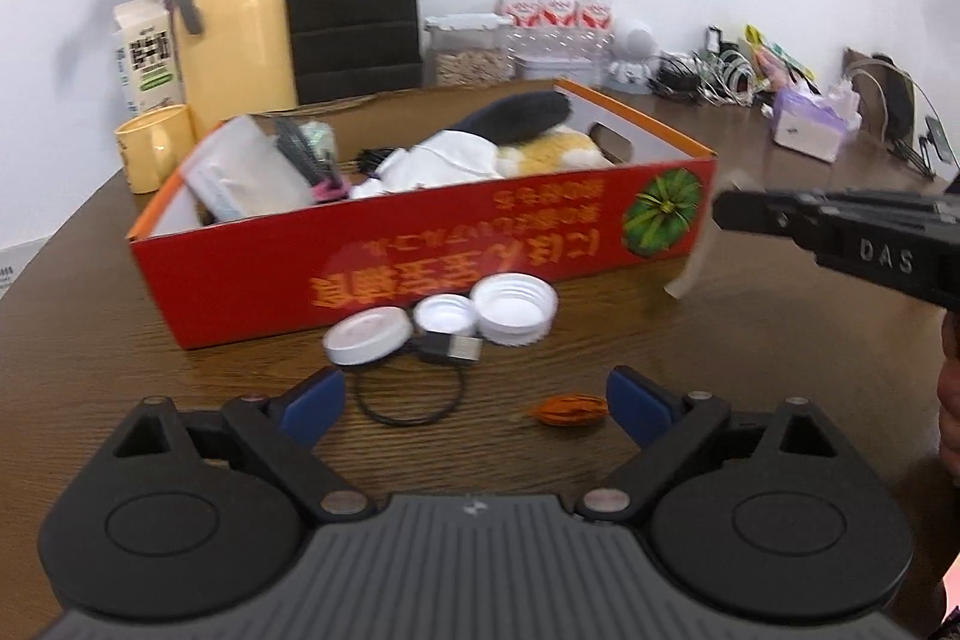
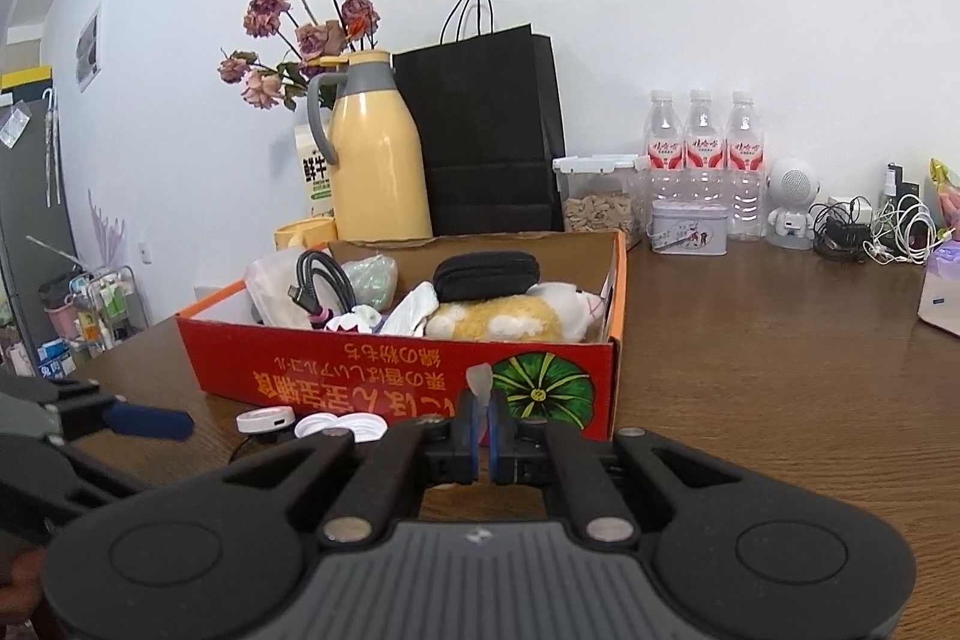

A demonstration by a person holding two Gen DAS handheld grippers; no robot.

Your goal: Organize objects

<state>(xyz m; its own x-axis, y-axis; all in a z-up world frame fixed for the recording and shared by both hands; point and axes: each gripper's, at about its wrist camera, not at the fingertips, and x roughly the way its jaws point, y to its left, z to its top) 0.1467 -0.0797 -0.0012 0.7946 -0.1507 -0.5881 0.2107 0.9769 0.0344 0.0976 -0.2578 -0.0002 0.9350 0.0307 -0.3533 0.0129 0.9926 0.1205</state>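
My left gripper (image 1: 474, 400) is spread wide, with nothing between its blue pads. Just ahead on the brown wooden table (image 1: 750, 340) lie three white plastic bottle caps (image 1: 441, 325) in a row running left to right, hard against the near wall of the red cardboard box (image 1: 420, 268). My right gripper (image 2: 482, 436) is pinching a thin translucent strip (image 2: 480, 381), farther right of the caps.

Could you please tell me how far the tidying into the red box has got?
Done: plush toy and pouch lie in the red box. In hand: right gripper pinches a translucent strip. Left: three white caps, cable on the table.
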